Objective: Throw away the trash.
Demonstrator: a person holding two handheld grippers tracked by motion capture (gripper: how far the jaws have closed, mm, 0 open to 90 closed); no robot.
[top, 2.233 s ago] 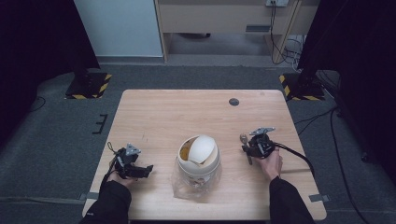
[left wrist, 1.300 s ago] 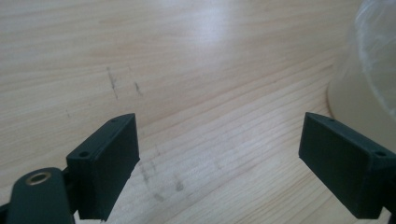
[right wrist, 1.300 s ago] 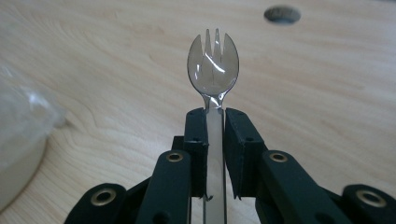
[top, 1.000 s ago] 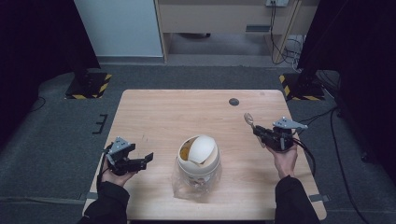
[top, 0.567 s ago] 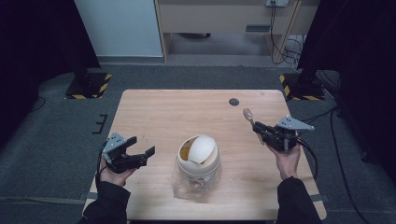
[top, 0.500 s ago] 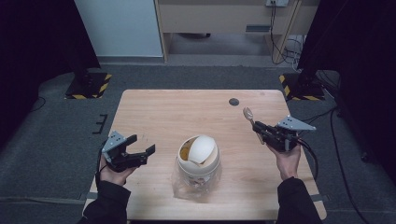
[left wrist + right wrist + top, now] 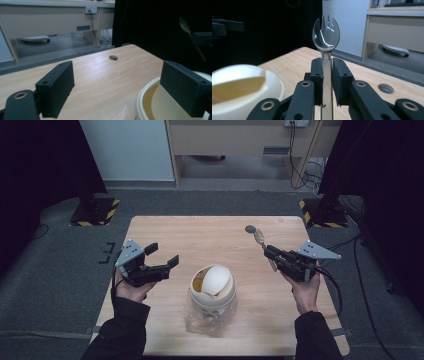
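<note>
The right gripper [image 7: 327, 82] clamps a clear plastic spork [image 7: 326, 35]; the left gripper [image 7: 162, 258] hangs wide open beside a white, seemingly cracked, round container [image 7: 212, 285] on the wooden table [image 7: 210, 235].

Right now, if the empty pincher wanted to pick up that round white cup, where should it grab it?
Probably by the rim. The cup stands upright on the table, with a clear wrapper hugging its base and a tilted lid across the mouth. The open left gripper is beside it, so come in level from that side and pinch the near rim.
</note>
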